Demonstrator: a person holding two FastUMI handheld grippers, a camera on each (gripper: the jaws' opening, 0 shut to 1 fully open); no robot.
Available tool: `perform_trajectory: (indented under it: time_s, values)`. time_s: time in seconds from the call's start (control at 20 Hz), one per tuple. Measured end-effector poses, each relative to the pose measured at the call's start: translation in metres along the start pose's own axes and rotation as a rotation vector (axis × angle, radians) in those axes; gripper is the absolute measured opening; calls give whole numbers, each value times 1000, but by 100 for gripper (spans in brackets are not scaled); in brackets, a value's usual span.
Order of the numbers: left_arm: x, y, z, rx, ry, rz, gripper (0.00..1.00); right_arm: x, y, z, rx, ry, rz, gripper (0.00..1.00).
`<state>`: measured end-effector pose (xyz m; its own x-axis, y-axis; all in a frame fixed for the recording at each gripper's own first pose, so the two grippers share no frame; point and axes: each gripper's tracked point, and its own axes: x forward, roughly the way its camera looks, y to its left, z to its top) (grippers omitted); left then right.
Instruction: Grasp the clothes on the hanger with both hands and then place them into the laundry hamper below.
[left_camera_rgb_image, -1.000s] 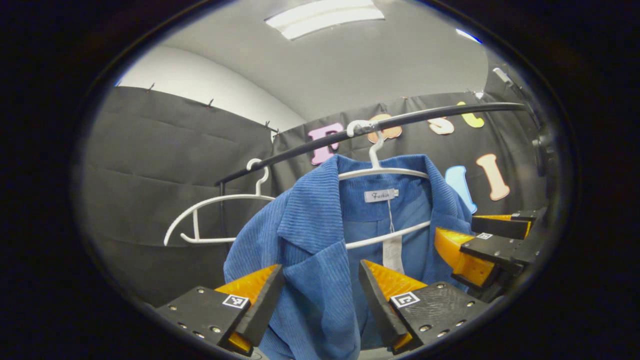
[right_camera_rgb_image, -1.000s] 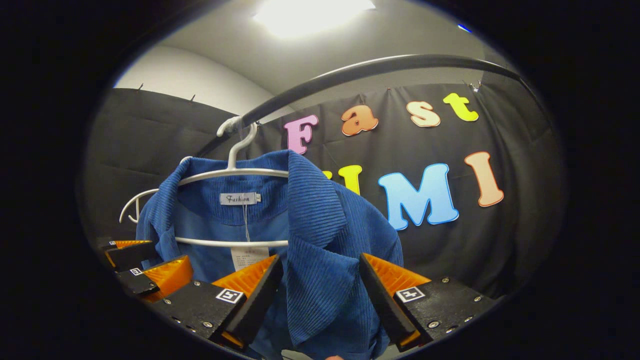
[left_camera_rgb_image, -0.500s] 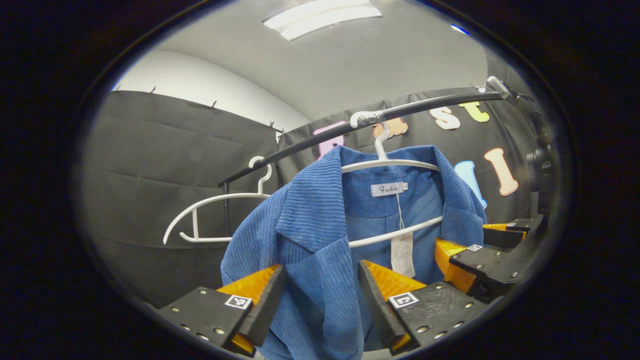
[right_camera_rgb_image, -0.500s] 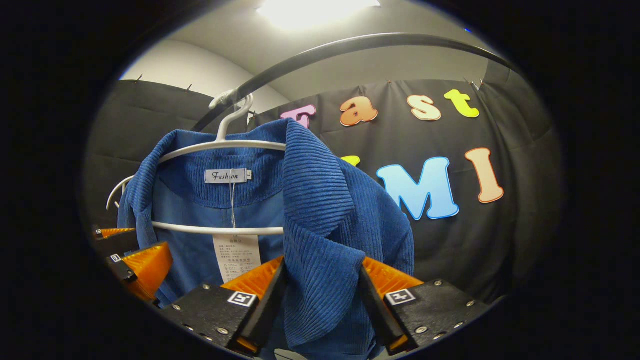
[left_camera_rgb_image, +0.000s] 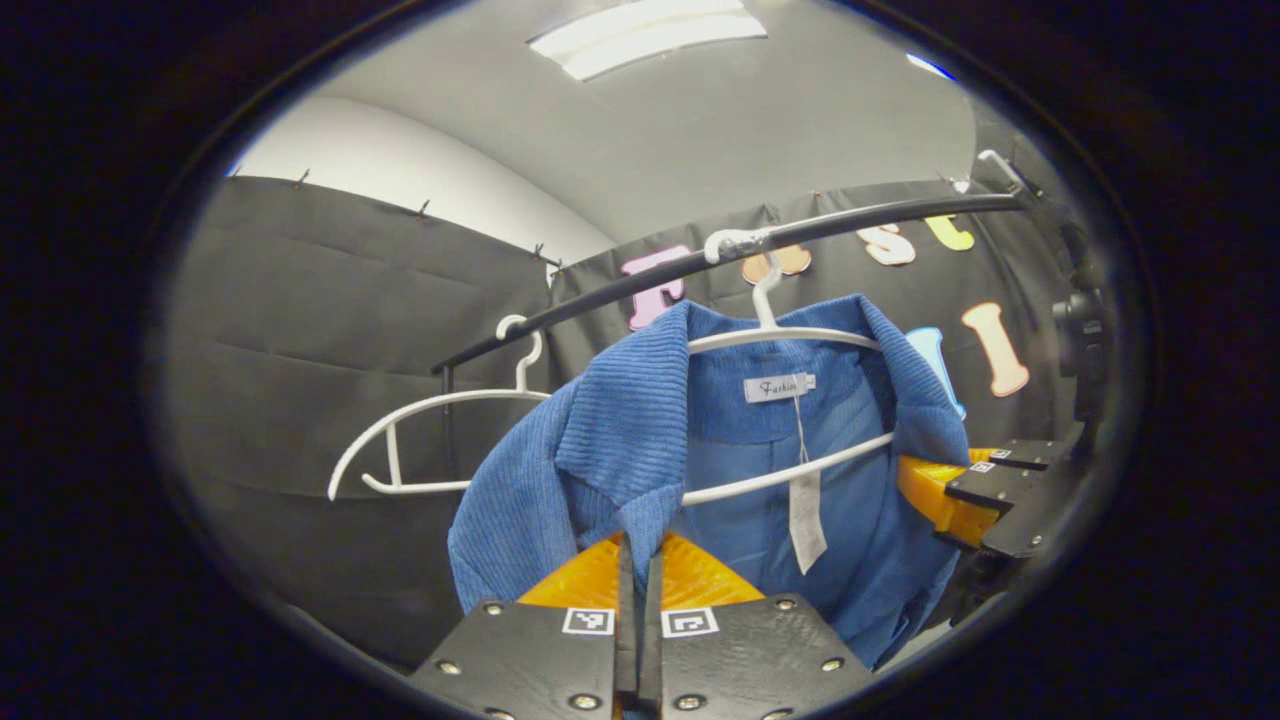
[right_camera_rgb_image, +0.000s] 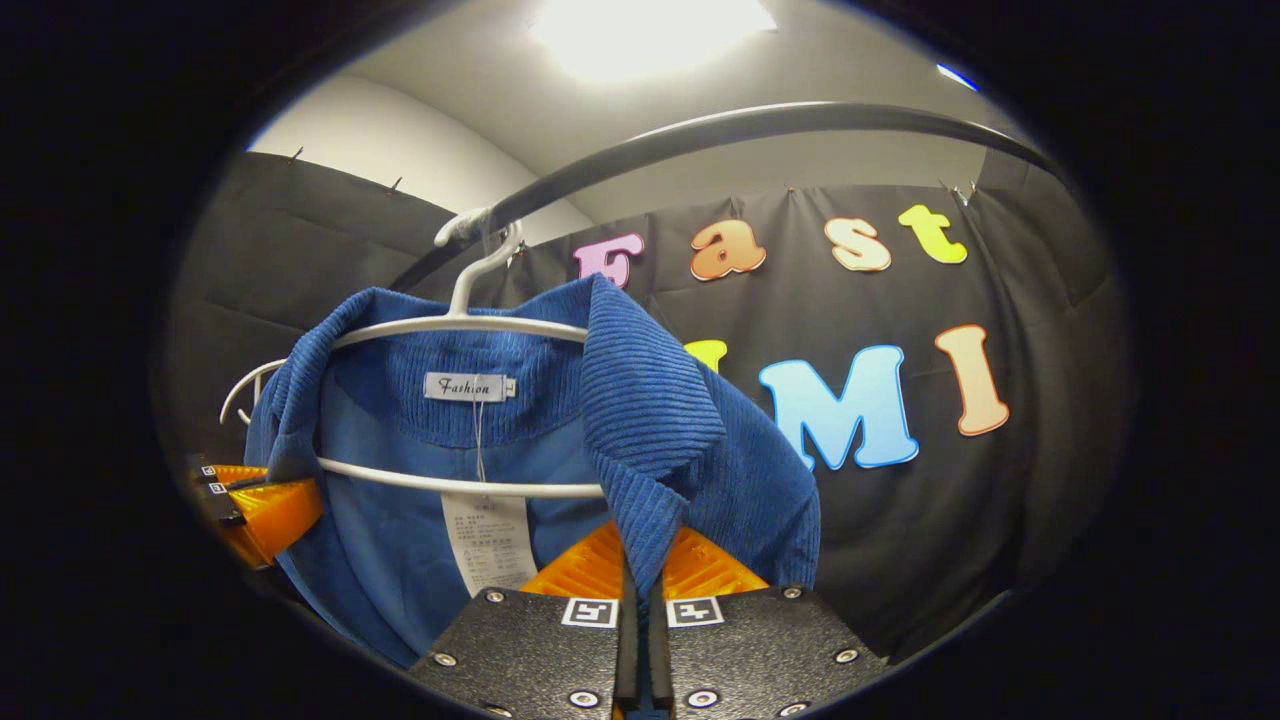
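Note:
A blue corduroy jacket (left_camera_rgb_image: 620, 430) hangs open on a white hanger (left_camera_rgb_image: 790, 335) hooked over a dark rail (left_camera_rgb_image: 850, 215). My left gripper (left_camera_rgb_image: 638, 545) is shut on the jacket's front edge just below one lapel. In the right gripper view the same jacket (right_camera_rgb_image: 650, 420) hangs on its hanger (right_camera_rgb_image: 450, 325), and my right gripper (right_camera_rgb_image: 640, 555) is shut on the opposite lapel edge. The right gripper (left_camera_rgb_image: 950, 490) also appears at the right of the left gripper view, and the left gripper (right_camera_rgb_image: 265, 505) at the left of the right gripper view.
A bare white hanger (left_camera_rgb_image: 430, 440) hangs on the rail to the jacket's left. A paper tag (right_camera_rgb_image: 485, 545) dangles inside the collar. Black cloth walls close in behind, and a ceiling light (left_camera_rgb_image: 645, 35) glows overhead.
Both grippers have gone from open around the jacket's front edges to shut on them. The jacket sways slightly on its hanger.

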<state>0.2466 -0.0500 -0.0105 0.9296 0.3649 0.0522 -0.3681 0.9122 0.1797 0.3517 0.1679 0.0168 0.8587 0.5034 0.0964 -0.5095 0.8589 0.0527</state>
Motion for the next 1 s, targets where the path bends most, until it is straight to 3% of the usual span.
perform_trajectory:
  time_s: [0.5, 1.0]
  values:
    - [-22, 16, 69, 22, -120, -30, 1, -11, -23, 72, -35, -183, -62, 2]
    - [-15, 64, 96, 62, -140, -9, 1, 0, -54, 109, -118, -272, -100, 3]
